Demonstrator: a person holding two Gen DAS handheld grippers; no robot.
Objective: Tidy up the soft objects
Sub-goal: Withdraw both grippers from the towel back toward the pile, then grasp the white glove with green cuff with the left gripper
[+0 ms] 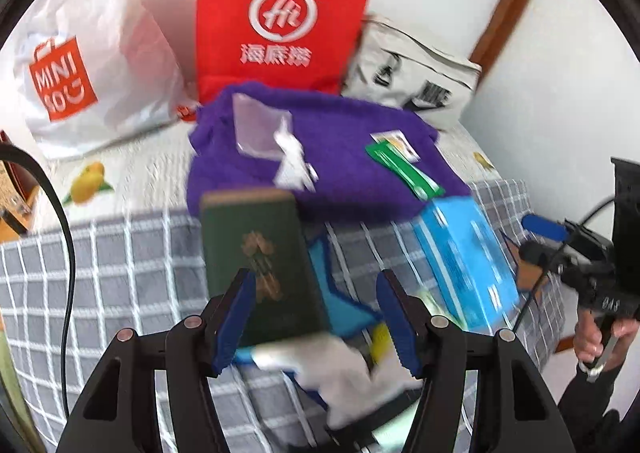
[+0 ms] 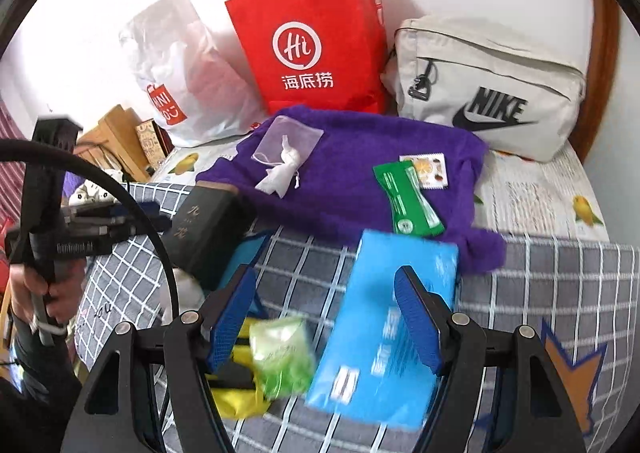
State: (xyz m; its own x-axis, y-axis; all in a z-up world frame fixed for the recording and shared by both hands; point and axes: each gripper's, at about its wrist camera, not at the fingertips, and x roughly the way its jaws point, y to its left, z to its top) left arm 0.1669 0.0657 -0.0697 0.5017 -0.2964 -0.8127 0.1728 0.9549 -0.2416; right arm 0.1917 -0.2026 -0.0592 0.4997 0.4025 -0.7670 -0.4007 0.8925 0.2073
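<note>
A purple fuzzy cloth (image 1: 340, 157) (image 2: 352, 169) lies on the bed with a clear pouch (image 2: 288, 141), a white wad (image 2: 282, 173), a green packet (image 1: 404, 169) (image 2: 408, 197) and a small printed packet (image 2: 430, 169) on it. My left gripper (image 1: 318, 317) is open above a dark green box (image 1: 260, 265) (image 2: 204, 237) and a white cloth (image 1: 340, 377). My right gripper (image 2: 324, 317) is open over a blue tissue pack (image 2: 384, 333) (image 1: 464, 261) and a light green packet (image 2: 282, 357). A yellow item (image 2: 236, 401) lies below.
Against the wall stand a white Miniso plastic bag (image 1: 80, 65) (image 2: 180, 85), a red paper bag (image 1: 280, 21) (image 2: 316, 45) and a beige Nike bag (image 2: 488, 89) (image 1: 412, 73). A grey checked blanket (image 1: 120, 253) (image 2: 560, 285) covers the bed front. A black cable (image 1: 68, 237) hangs at left.
</note>
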